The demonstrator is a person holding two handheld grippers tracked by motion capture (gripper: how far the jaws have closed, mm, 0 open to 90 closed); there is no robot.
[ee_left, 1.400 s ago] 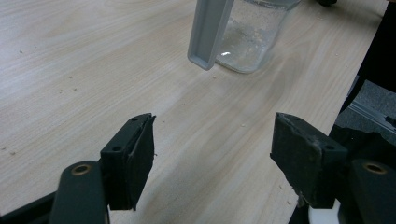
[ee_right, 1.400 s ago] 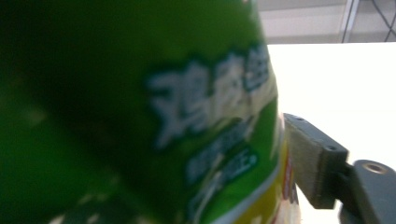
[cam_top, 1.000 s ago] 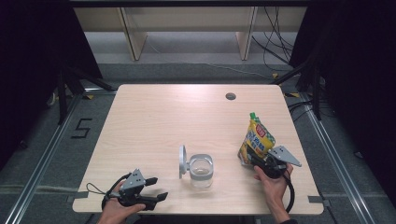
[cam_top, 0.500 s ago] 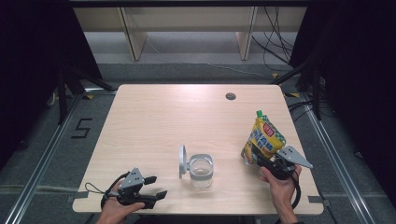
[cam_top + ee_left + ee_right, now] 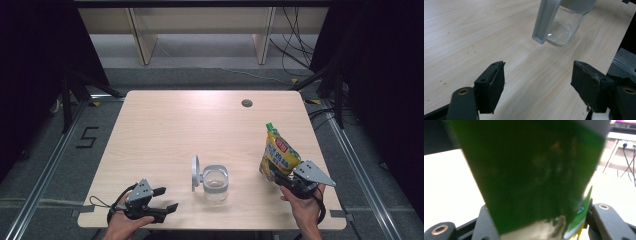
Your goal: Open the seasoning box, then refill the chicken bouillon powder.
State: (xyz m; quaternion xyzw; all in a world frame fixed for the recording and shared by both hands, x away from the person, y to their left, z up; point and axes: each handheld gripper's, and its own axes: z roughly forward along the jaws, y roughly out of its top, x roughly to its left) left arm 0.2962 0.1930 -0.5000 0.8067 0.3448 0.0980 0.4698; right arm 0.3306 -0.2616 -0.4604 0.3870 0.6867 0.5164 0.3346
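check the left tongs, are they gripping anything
No, the left tongs stand wide open over bare table, short of the glass jar.

- Left gripper (image 5: 162,199): black blocky jaws, brass-ringed screw holes, grey plate on top, black looping cable.
- Right gripper (image 5: 278,178): black, grey three-cornered plate, black cable.

One surface (image 5: 165,130), light wood, with one round hole (image 5: 246,103) near its far edge. One clear jar (image 5: 215,183) on it, with one grey lid (image 5: 194,173) standing on edge beside it. One yellow pouch (image 5: 278,156) with one green cap. Two tools: left tool (image 5: 161,205), right tool (image 5: 280,178). Two hands. Two shelf legs beyond the surface.
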